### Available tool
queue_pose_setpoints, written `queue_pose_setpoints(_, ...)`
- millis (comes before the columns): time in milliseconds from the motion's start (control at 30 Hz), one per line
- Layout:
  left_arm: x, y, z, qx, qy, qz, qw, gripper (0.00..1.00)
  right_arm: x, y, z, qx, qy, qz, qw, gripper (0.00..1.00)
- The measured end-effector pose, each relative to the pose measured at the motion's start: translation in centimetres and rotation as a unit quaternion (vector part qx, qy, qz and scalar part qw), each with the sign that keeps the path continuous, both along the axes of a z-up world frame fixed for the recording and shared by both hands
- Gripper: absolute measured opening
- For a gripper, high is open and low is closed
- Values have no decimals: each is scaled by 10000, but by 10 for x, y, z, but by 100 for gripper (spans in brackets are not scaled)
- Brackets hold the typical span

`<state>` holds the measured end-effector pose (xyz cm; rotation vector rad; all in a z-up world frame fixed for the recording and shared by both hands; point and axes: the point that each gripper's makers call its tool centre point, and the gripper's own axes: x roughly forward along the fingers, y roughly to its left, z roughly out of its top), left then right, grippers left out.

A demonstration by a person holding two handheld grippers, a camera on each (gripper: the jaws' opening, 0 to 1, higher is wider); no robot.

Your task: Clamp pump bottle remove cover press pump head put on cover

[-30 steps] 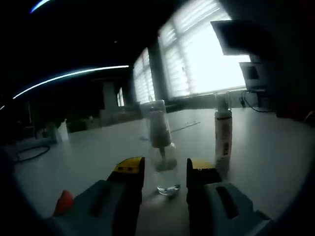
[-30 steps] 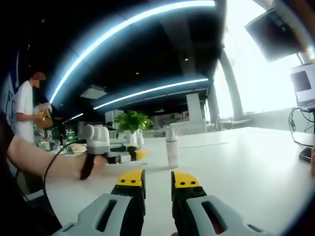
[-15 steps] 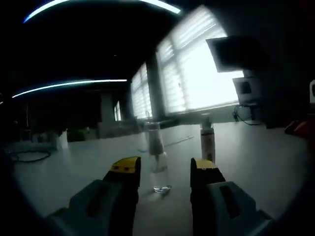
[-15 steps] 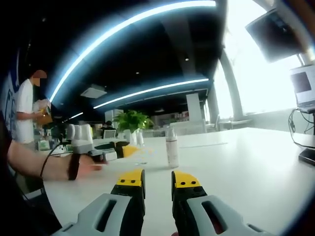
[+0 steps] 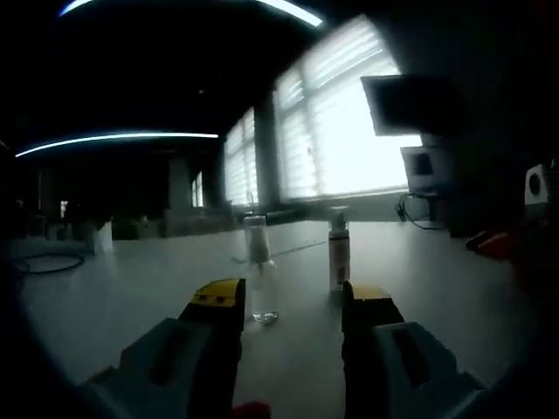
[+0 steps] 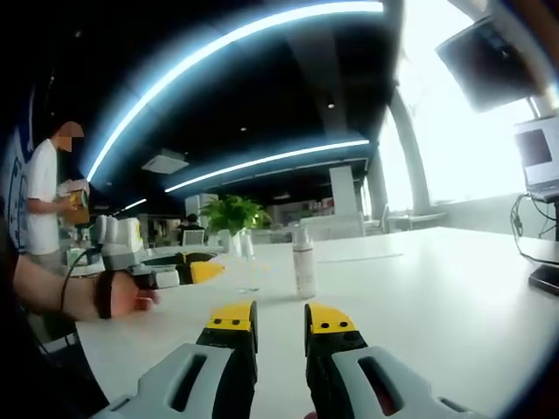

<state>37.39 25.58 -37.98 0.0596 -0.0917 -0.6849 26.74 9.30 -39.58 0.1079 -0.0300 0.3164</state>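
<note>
- Bottle (image 6: 304, 260) stands upright at frame centre, beyond the right gripper (image 6: 279, 325); its jaws are narrowly parted, empty.
- Left gripper (image 5: 288, 301) is wide, empty; the clear cover (image 5: 259, 279) stands just beyond its jaws.
- Risk: a glancing approach could topple the slim bottle or the light cover.
- Smooth white table (image 6: 437, 279); dim office, bright windows (image 5: 349, 131) upper right.

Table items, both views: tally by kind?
Pump bottle: 1
Clear cover: 1
Tools: 2, left and right
Potted plant: 1
Total: 5
</note>
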Motion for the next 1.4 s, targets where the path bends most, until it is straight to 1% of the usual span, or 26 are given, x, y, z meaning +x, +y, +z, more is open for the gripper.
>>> queue_pose_setpoints(33, -5, 0, 1, 15, -1, -73, 10000, 35, 0, 0, 0, 6, 2, 5, 10000, 16)
queue_pose_setpoints(67, -9, 0, 0, 39, 78, -173, 9998, 34, 0, 0, 0, 6, 1, 8, 10000, 16)
queue_pose_setpoints(133, -16, 1, -4, -125, 440, -399, 9982, 28, 0, 0, 0, 4, -2, 15, 10000, 16)
queue_pose_setpoints(167, -18, 7, 0, -135, 343, -324, 9988, 29, 0, 0, 0, 6, -8, 9, 10000, 16)
queue_pose_setpoints(200, -22, 10, 2, -169, 309, -340, 9988, 29, 0, -1, 1, 16, -17, -6, 10000, 16)
queue_pose_setpoints(333, -30, 20, 7, -233, 266, -331, 9988, 35, 1, -3, 1, 42, -17, -19, 10000, 17)
queue_pose_setpoints(400, -33, 24, 9, -287, 253, -326, 9987, 35, 0, -3, 1, 37, -18, -16, 10000, 18)
queue_pose_setpoints(433, -35, 26, 10, -403, 290, -399, 9980, 35, 0, -2, 1, 26, -17, -12, 10000, 18)
queue_pose_setpoints(467, -39, 25, 10, -605, 399, -485, 9962, 35, 0, -2, 1, 15, -13, -7, 10000, 18)
queue_pose_setpoints(500, -46, 23, 4, -604, 568, -610, 9947, 35, 0, -1, 0, 8, -14, -2, 10000, 18)
queue_pose_setpoints(533, -51, 23, -2, -547, 652, -702, 9939, 35, 0, -1, 0, 6, -15, 4, 10000, 18)
queue_pose_setpoints(600, -58, 27, -11, -314, 588, -697, 9953, 37, 0, -1, 0, 3, -13, 10, 10000, 18)
queue_pose_setpoints(633, -62, 29, -11, -200, 491, -696, 9962, 38, 0, 0, 0, 1, -13, 18, 10000, 18)
queue_pose_setpoints(667, -65, 29, -9, -179, 408, -711, 9965, 40, 0, 0, 0, -5, -12, 24, 10000, 18)
queue_pose_setpoints(700, -69, 29, -4, -256, 275, -771, 9963, 41, -1, 0, 0, -18, -10, 33, 10000, 18)
queue_pose_setpoints(733, -75, 28, 3, -355, 95, -861, 9956, 41, -1, 1, 0, -26, -10, 37, 10000, 18)
queue_pose_setpoints(767, -79, 29, 5, -354, -48, -879, 9955, 41, -1, 1, 0, -34, -14, 40, 10000, 18)
queue_pose_setpoints(833, -85, 27, 3, -256, -91, -877, 9958, 40, 0, 1, 0, -34, -23, 46, 10000, 18)
queue_pose_setpoints(900, -89, 24, 6, -322, -119, -910, 9953, 40, 0, 1, 0, -29, -35, 51, 10000, 18)
queue_pose_setpoints(933, -89, 22, 4, -294, -114, -908, 9954, 40, 0, 0, 0, -21, -39, 52, 10000, 18)
queue_pose_setpoints(967, -88, 22, 1, -167, -130, -884, 9959, 40, 0, 0, 1, -15, -38, 54, 10000, 18)
queue_pose_setpoints(1033, -84, 26, 1, -167, -114, -799, 9966, 40, -1, 1, 0, -19, -36, 59, 10000, 18)
queue_pose_setpoints(1200, -83, 29, 3, -255, -89, -750, 9968, 40, -1, 1, 0, -19, -42, 63, 10000, 18)
queue_pose_setpoints(1233, -82, 29, 2, -249, -93, -743, 9969, 40, -1, 0, 0, -6, -38, 60, 10000, 18)
queue_pose_setpoints(1333, -80, 29, -3, -160, 14, -699, 9974, 40, -1, -1, 1, 19, -34, 30, 10000, 18)
queue_pose_setpoints(1400, -80, 29, -4, -112, 21, -690, 9976, 39, -1, 0, 0, -10, -36, 24, 10000, 18)
